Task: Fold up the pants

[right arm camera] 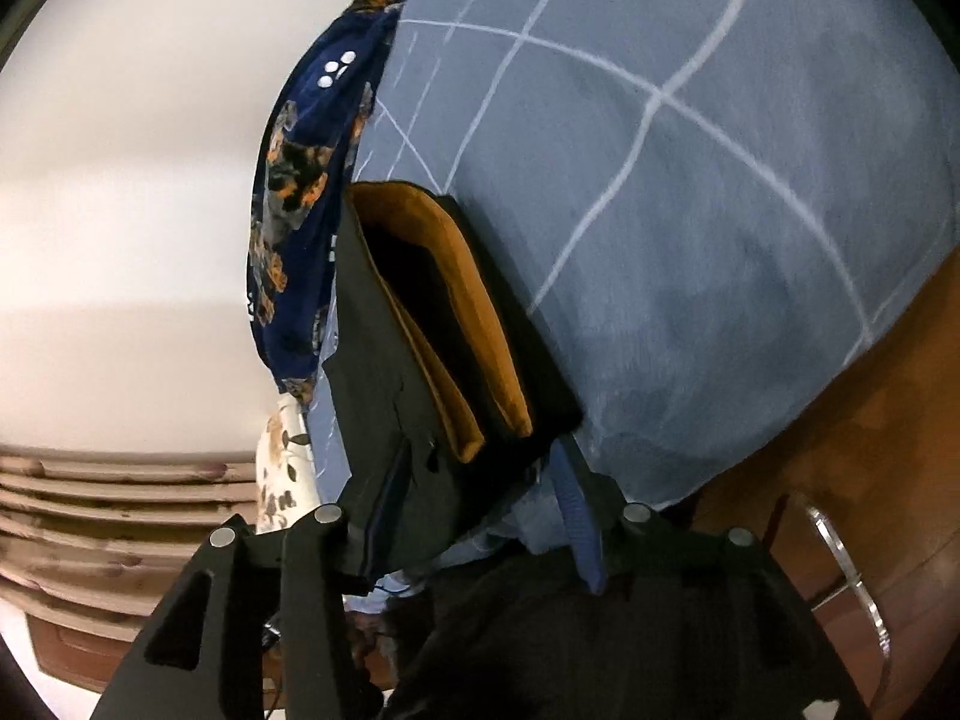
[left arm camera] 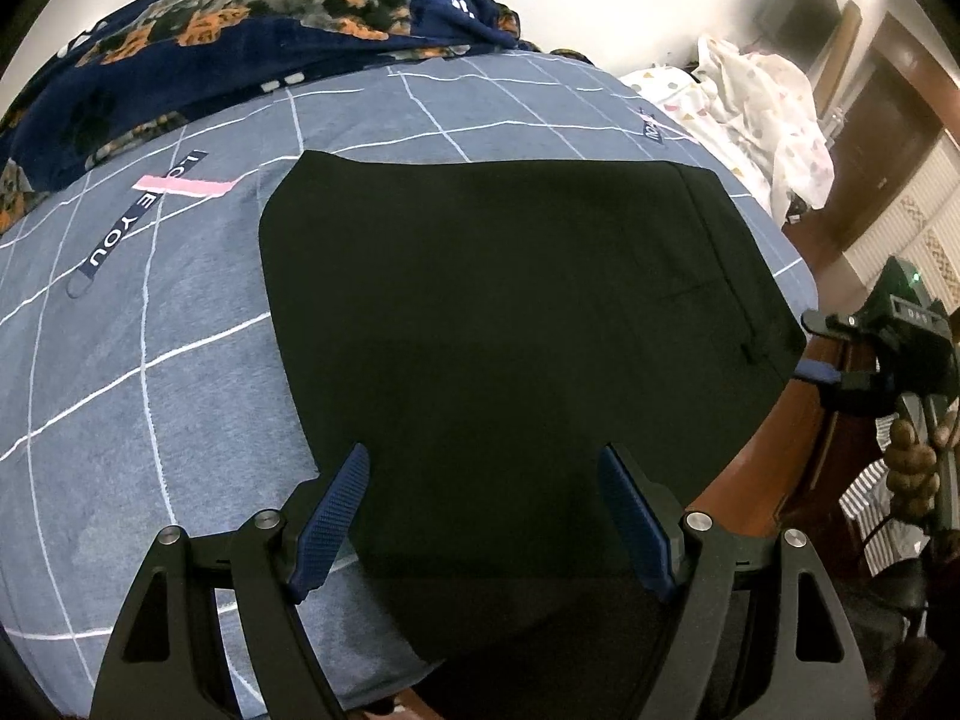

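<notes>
Black pants lie flat on the blue checked bed sheet, waistband end toward the right edge of the bed. My left gripper is open, its blue fingers hovering over the near part of the pants, holding nothing. My right gripper shows at the right edge of the bed, at the pants' waistband corner. In the right wrist view the right gripper is shut on the pants' waistband, whose orange lining gapes open; one blue finger shows.
A dark blue patterned blanket is bunched along the far side of the bed. A white dotted cloth lies at the far right. The brown wooden bed frame runs along the right edge. A white wall lies beyond.
</notes>
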Motion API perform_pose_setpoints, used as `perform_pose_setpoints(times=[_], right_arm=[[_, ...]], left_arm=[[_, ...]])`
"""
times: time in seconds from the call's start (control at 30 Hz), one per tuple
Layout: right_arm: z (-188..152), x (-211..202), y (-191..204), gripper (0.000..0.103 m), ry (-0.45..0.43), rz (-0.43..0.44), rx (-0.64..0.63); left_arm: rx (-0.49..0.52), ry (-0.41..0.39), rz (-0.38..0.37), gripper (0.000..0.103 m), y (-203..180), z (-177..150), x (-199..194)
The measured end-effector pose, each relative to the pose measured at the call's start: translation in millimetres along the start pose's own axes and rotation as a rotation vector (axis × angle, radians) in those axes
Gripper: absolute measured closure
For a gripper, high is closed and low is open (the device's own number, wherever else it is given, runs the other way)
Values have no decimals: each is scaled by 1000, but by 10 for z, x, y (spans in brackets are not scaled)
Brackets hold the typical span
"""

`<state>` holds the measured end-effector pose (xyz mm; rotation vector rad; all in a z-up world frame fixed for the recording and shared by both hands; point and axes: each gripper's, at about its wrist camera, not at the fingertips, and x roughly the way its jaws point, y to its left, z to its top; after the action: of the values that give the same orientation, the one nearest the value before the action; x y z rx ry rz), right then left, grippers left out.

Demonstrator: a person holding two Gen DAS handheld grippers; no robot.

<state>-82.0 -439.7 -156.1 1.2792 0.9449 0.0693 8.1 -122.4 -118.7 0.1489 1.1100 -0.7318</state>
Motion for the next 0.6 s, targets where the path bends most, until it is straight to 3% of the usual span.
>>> perform_pose_setpoints(times=[0.23, 0.27, 0.3, 0.4, 0.53, 0.6], right_arm=[[279, 203, 159, 54, 16, -74, -122], [309, 248, 167, 61, 23, -79, -128], [320, 277, 165, 77, 29, -76, -132], [320, 334, 198, 87, 44, -78, -166], [339, 362, 250, 87, 72, -98, -234], [385, 382, 315, 78, 65, -134, -277]], left_arm=[[-19, -13, -3, 24, 18, -10, -40], [-23, -15, -3, 24, 33, -4, -49], [-29, -20, -2, 24, 50, 2, -61], [-42, -45, 3, 24, 116, 34, -117], [-81, -57, -4, 24, 276, 88, -149], [-98, -59, -8, 24, 361, 108, -156]])
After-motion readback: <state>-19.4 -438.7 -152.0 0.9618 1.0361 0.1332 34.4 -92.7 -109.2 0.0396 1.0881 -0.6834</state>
